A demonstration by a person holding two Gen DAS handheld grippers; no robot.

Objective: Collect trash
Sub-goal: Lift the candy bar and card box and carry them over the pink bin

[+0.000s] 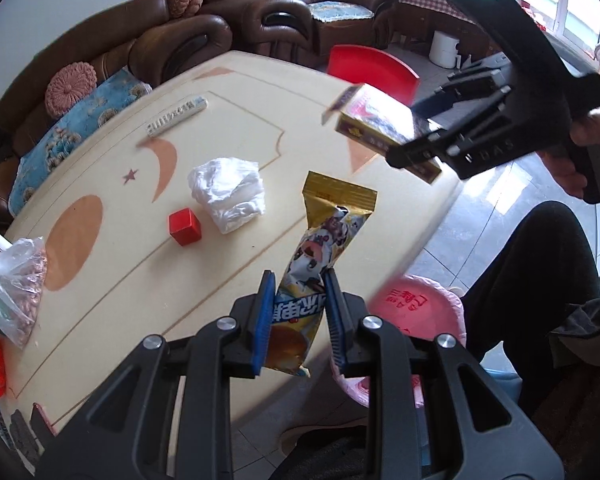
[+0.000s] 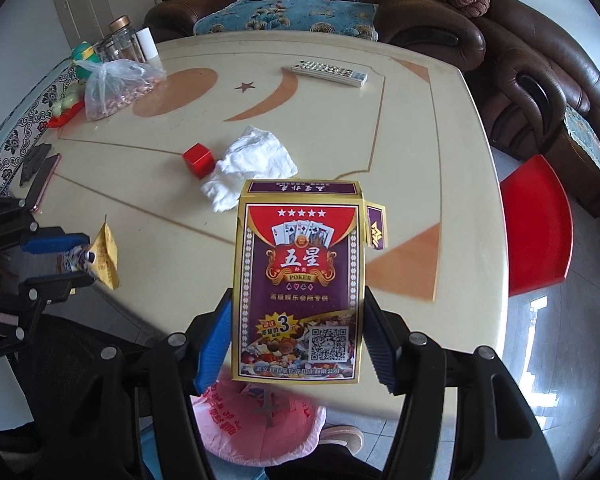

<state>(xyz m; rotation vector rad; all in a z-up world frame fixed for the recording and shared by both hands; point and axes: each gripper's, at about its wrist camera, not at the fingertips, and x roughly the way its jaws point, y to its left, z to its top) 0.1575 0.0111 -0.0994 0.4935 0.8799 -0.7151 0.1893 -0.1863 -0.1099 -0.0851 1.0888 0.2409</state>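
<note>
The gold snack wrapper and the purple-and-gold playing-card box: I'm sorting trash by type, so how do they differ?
The gold snack wrapper is soft, crinkled film, torn at the top; the purple-and-gold playing-card box is stiff, flat-faced cardboard with its top flaps open. The wrapper is narrow and long; the box is broad. The left gripper holds the wrapper, the right gripper the box. Both are lifted off the cream table.

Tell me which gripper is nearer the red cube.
Left. The left gripper, gripping the snack wrapper, hangs close beside the red cube; the right gripper, clamping the card box, sits farther back.
</note>
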